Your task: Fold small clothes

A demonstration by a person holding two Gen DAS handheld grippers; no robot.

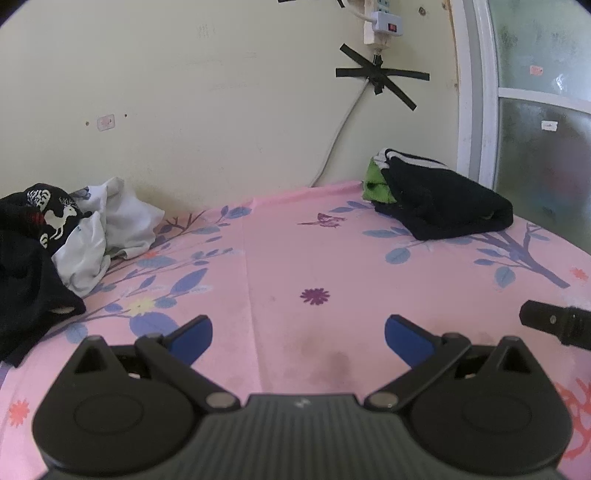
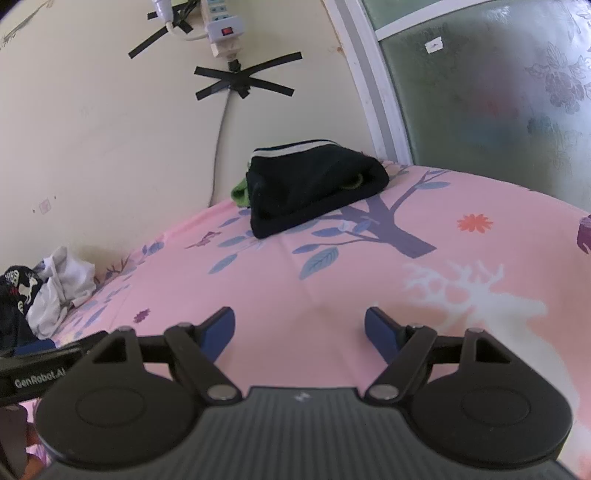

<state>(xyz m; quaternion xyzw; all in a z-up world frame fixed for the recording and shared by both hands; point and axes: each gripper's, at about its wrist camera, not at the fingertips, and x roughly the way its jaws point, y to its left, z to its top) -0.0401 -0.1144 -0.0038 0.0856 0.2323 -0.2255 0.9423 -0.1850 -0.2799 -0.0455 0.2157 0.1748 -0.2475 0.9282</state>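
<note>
A heap of unfolded clothes lies at the left against the wall: a black garment with white animal prints [image 1: 33, 251] and a crumpled white one [image 1: 110, 229], also small in the right wrist view [image 2: 62, 291]. A folded black garment [image 1: 443, 203] lies on a green one [image 1: 376, 186] at the far right; it also shows in the right wrist view [image 2: 310, 184]. My left gripper [image 1: 298, 341] is open and empty over the pink sheet. My right gripper [image 2: 299, 332] is open and empty too; its tip shows in the left wrist view [image 1: 554, 325].
The pink floral bedsheet [image 1: 295, 258] covers the surface up to a cream wall. A power strip [image 1: 384, 22] and taped cable [image 1: 376, 74] hang on the wall. A frosted window [image 1: 546, 129] stands at the right.
</note>
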